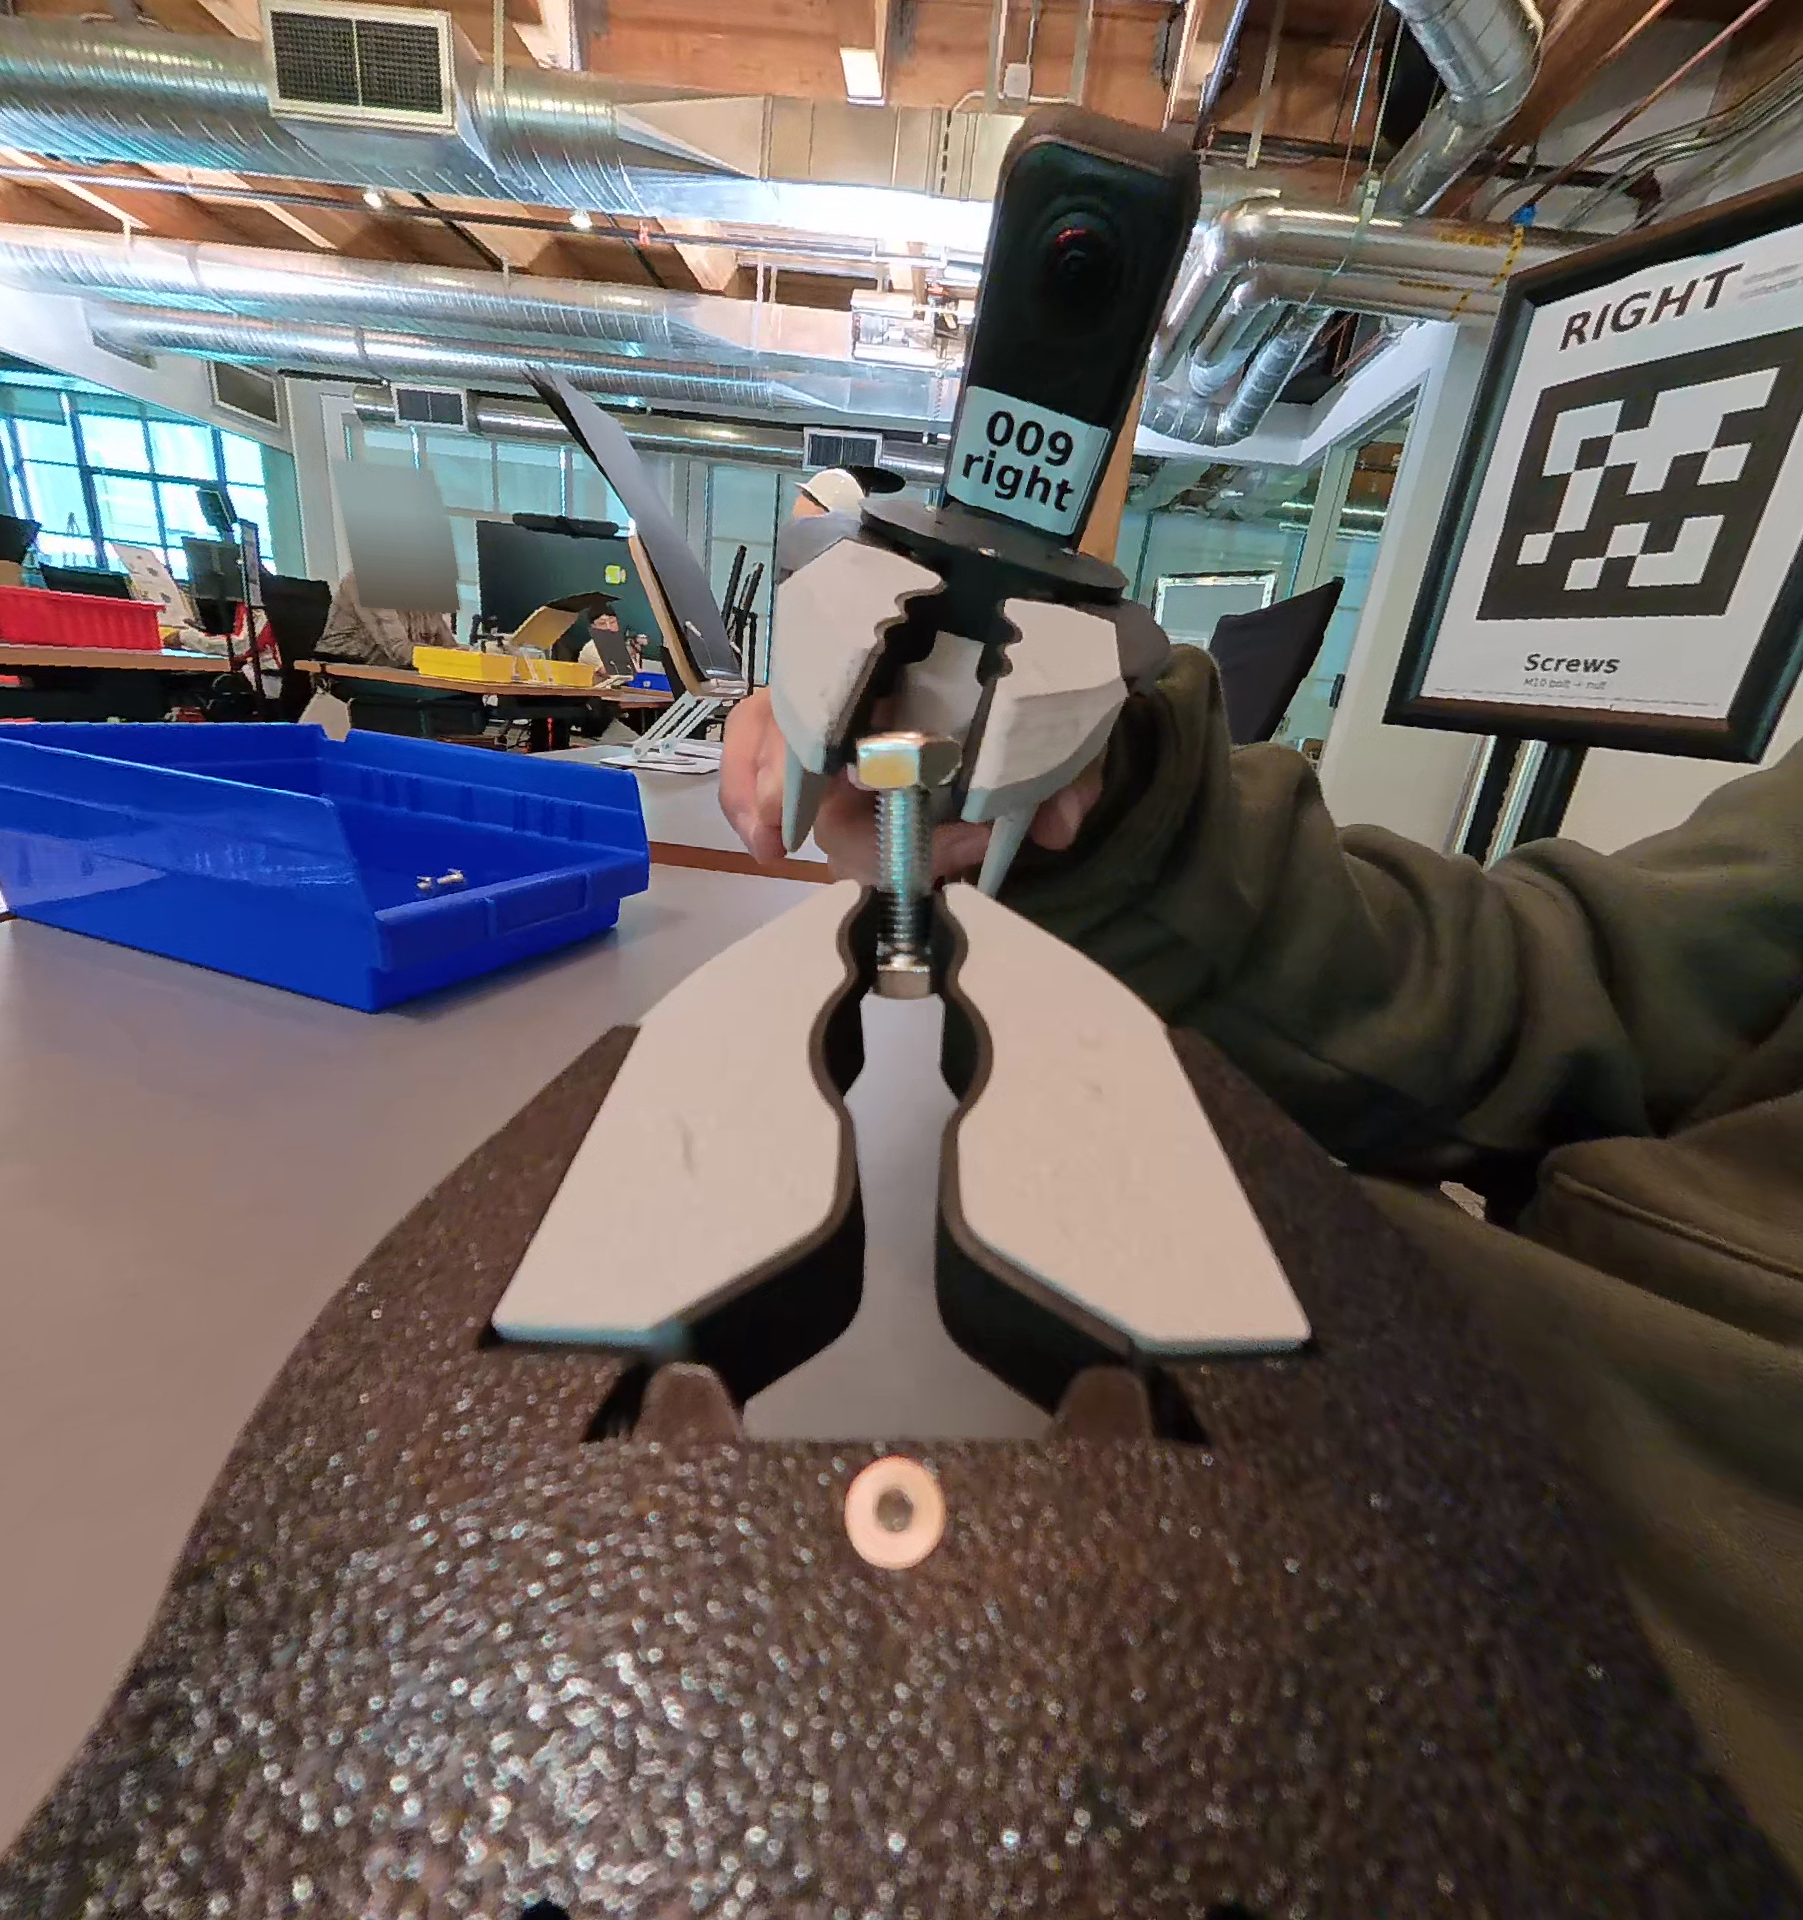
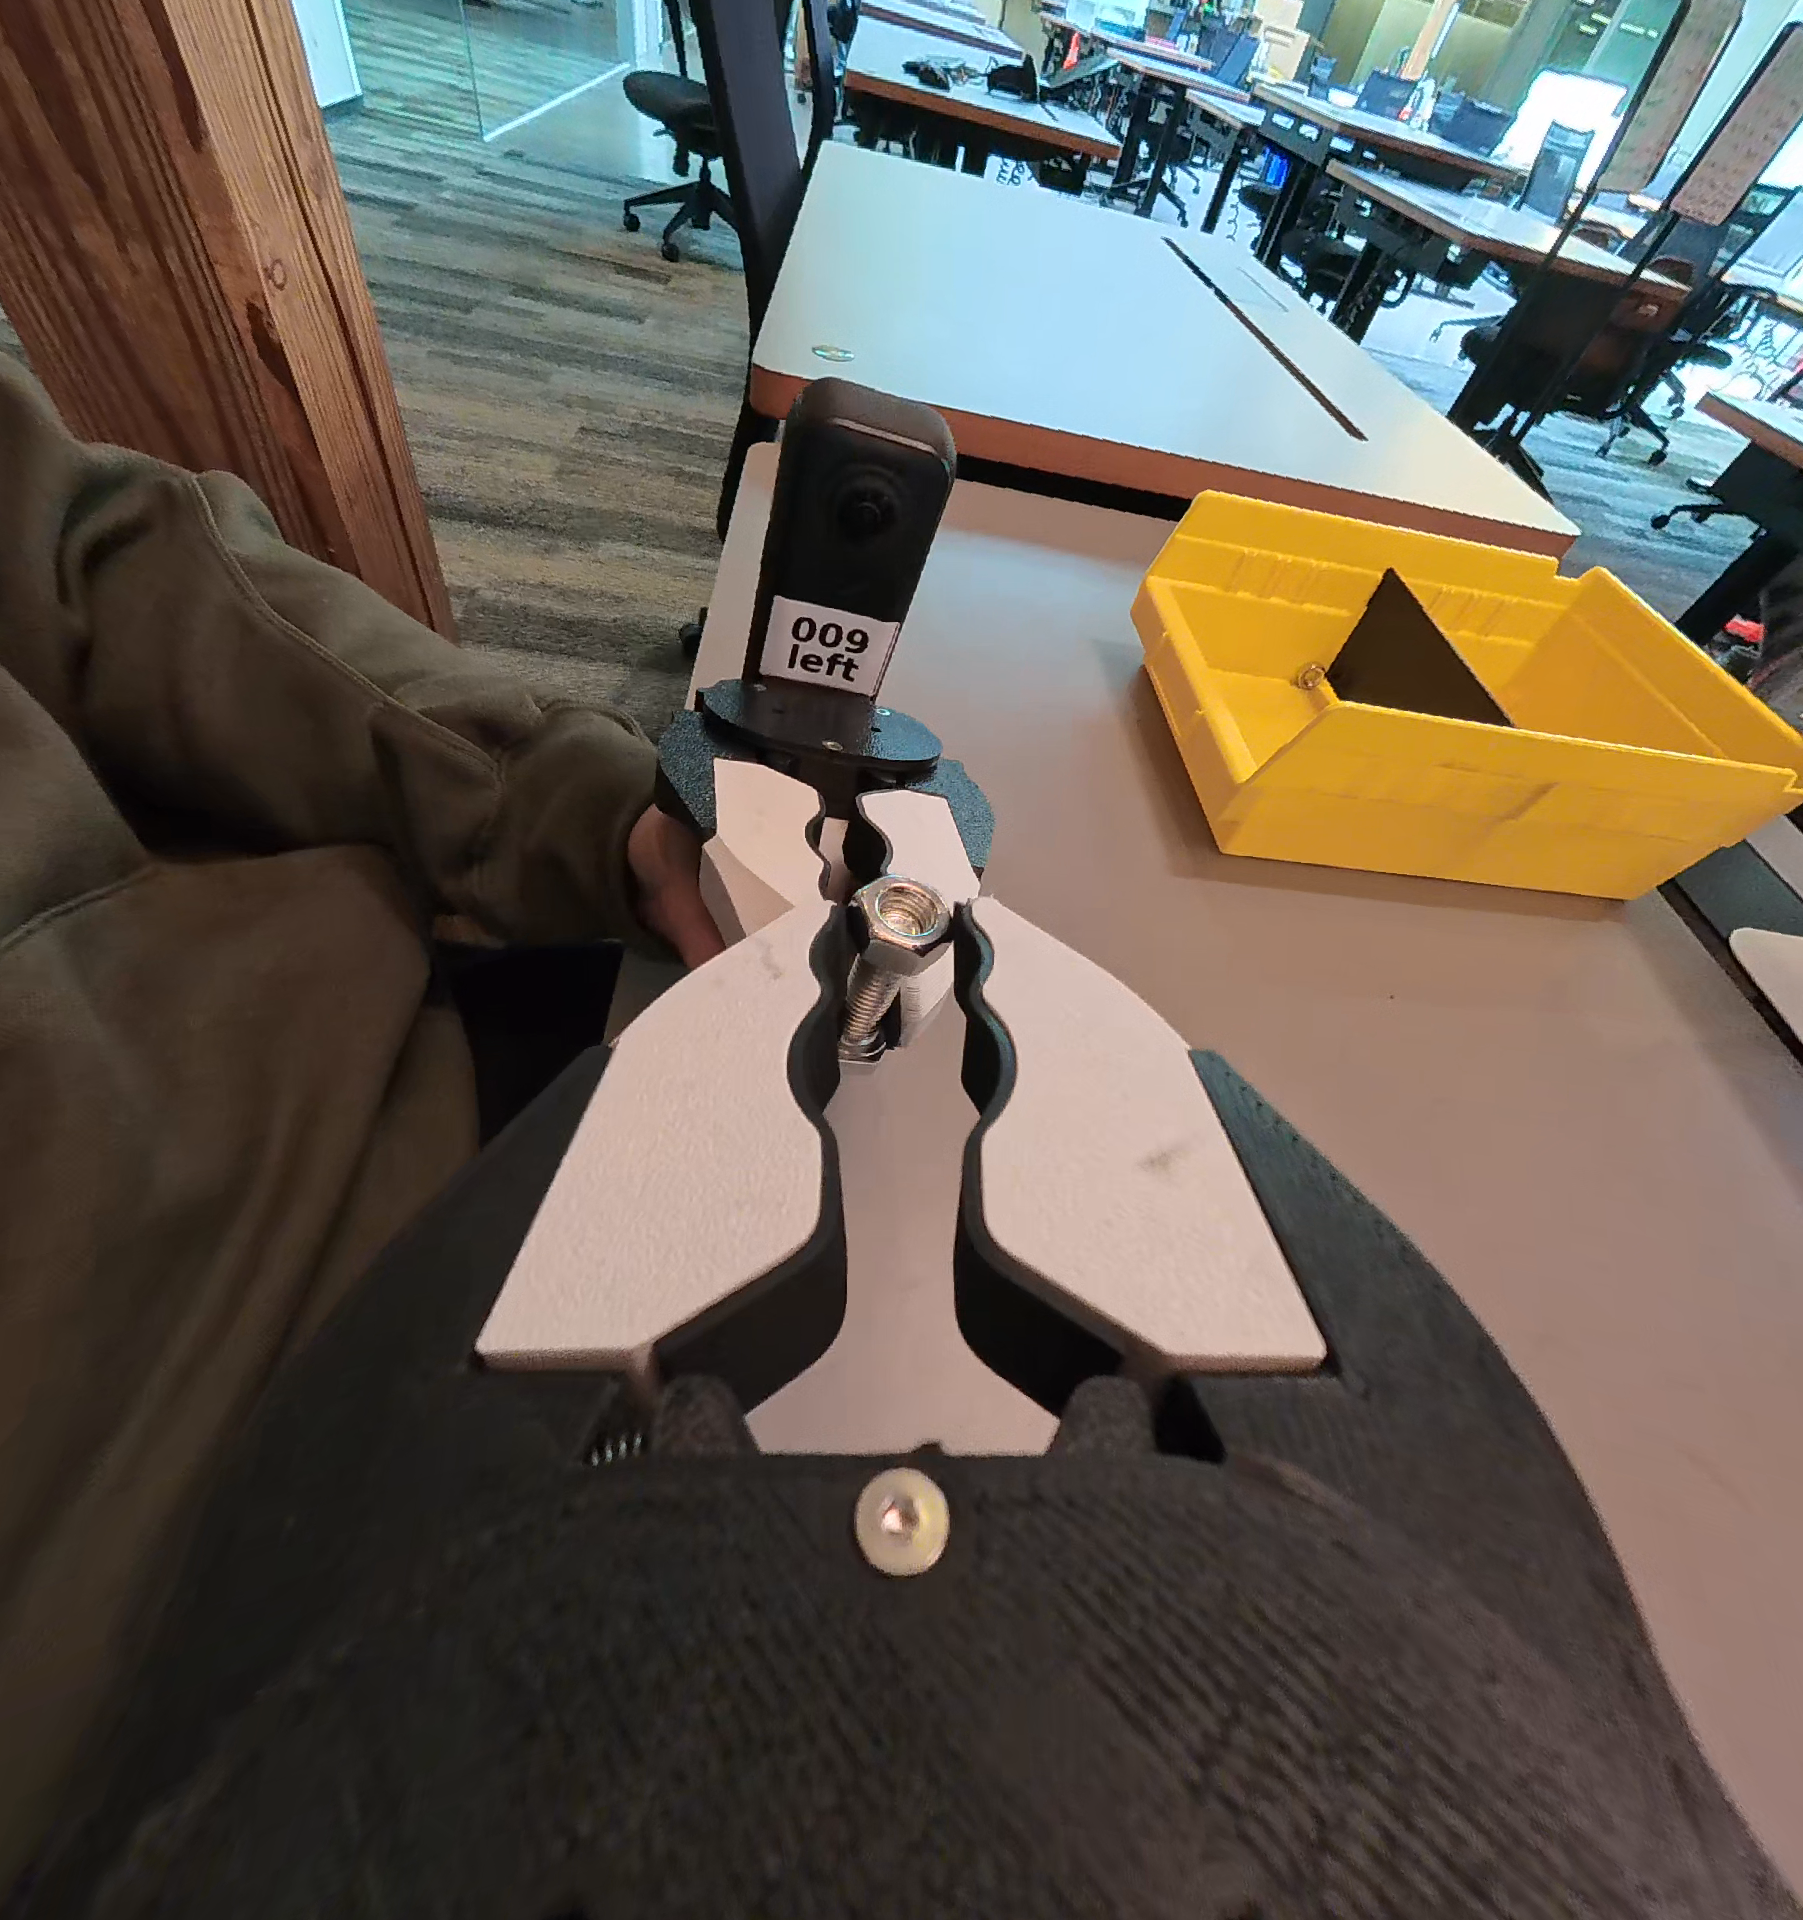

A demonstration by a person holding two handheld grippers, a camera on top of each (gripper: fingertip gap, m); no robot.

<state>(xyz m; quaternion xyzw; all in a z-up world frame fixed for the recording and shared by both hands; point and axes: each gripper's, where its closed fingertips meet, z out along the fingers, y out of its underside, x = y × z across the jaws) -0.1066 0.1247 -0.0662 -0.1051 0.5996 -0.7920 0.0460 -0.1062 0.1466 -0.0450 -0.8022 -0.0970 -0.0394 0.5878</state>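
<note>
Grey table (image 1: 201, 1091) bears a blue plastic bin (image 1: 284, 842) and a yellow plastic bin (image 2: 1479, 748). A framed printed sign (image 1: 1645, 468) stands behind. Each gripper's black camera carries a white printed label. Left gripper (image 1: 902, 940) is closed on the silver hex nut (image 2: 895, 923) threaded on the steel hex bolt (image 1: 902, 831); right gripper (image 2: 902, 971) is closed on the bolt's head end.

Looks like an open-plan office turned workshop: rows of desks (image 2: 1115, 312) and rolling chairs (image 2: 668, 135), exposed silver ducts (image 1: 253, 83) under wood beams. Blue (image 1: 284, 831) and yellow parts bins (image 2: 1479, 727) sit on the tables.
</note>
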